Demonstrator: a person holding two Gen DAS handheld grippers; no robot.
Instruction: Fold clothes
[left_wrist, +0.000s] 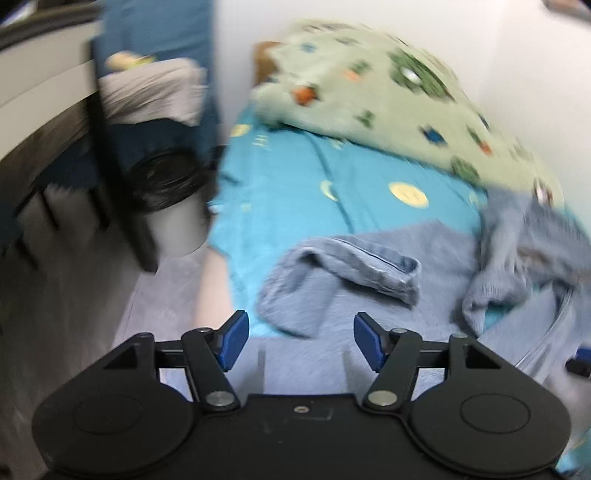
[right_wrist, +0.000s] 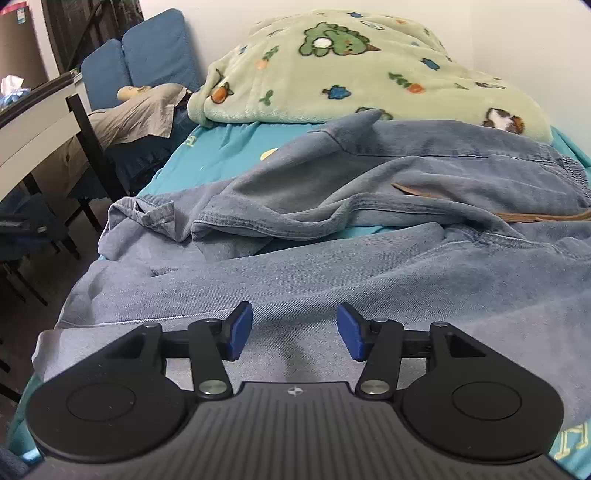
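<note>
Both grippers, left (left_wrist: 301, 341) and right (right_wrist: 294, 331), gape empty over the jeans (right_wrist: 332, 258); bunched legs mid-frame could fold crooked unless flattened.

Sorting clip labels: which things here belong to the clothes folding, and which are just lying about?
Job: jeans; left gripper, open and empty; right gripper, open above the denim.

Lying about: green blanket; teal sheet; grey garment; blue cushions; table.
</note>
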